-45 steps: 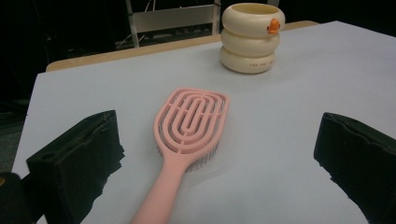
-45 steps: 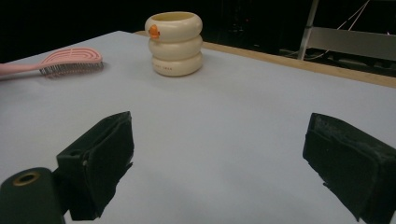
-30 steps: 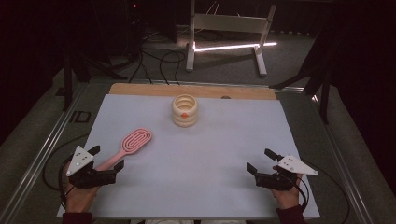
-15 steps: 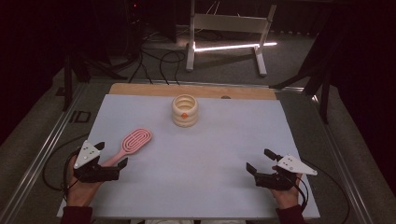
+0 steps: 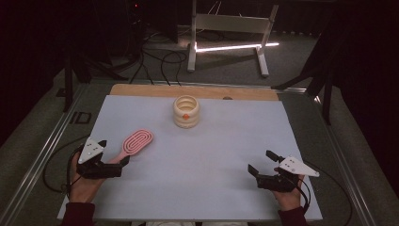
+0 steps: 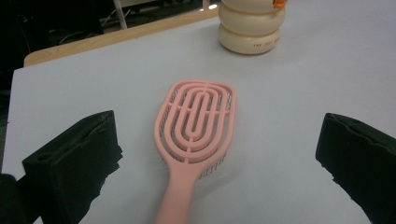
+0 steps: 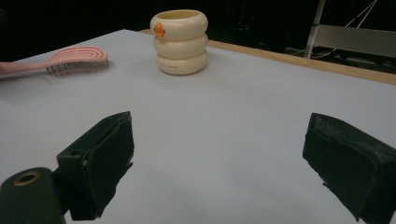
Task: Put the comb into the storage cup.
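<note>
- Table [image 5: 197, 165]: white top, wooden strip along the far edge. I see both my grippers at the near edge, left and right corners.
- Left gripper [image 5: 123, 162]: near-left, low over the top, jaws spread wide. In the left gripper view the brush handle runs up between the two jaws, neither jaw touching it. Nothing gripped.
- Right gripper [image 5: 262, 164]: near-right, well apart from brush and cup, jaws spread wide over bare top. Holds nothing.
- Brush [image 5: 135, 142]: pink, vented oval head, lying flat on the left half of the table. Head points away toward the cup, handle comes back to my left gripper. In the left gripper view [image 6: 196, 126] the head is just ahead of the jaws, bristles down. From the high view the handle end sits right at the jaws; I cannot tell whether it touches there.
- Cup [image 5: 186, 111]: cream, three stacked rings in shape, upright, open on top, small orange mark on the side. Stands at the far middle of the table, near the wooden strip, apart from the brush head.
</note>
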`<state>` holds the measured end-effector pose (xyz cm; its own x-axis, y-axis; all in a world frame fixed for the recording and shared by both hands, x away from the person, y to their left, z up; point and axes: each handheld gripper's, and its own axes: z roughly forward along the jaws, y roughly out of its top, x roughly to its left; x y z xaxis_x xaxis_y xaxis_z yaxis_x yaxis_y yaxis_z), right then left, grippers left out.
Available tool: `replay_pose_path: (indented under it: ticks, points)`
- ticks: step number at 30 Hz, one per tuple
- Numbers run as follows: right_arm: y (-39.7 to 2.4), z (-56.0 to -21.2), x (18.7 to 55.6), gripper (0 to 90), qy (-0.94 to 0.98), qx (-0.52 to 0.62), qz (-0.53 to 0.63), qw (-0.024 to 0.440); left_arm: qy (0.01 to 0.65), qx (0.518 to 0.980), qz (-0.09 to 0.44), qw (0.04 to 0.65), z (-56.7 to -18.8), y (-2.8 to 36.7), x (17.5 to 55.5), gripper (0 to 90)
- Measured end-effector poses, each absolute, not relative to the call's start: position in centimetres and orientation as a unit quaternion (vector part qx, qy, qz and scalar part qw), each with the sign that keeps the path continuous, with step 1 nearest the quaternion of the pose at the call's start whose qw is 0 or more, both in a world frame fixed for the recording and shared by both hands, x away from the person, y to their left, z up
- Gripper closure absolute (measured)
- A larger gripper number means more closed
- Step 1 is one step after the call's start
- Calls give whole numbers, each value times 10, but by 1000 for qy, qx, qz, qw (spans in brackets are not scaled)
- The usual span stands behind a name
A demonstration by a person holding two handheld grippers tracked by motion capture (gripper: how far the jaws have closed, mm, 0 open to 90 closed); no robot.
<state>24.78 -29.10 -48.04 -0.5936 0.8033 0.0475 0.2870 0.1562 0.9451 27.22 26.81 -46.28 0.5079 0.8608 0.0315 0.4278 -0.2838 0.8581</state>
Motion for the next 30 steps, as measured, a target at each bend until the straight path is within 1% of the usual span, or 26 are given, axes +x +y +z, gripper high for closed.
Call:
replay_pose_path:
  ticks: [19,30]
  points:
    - [-290,-481,248,88,724,377,525,242,425,779,247,388,-461,270,287,1]
    - [-289,-483,249,88,726,375,524,240,426,796,233,361,-463,264,300,1]
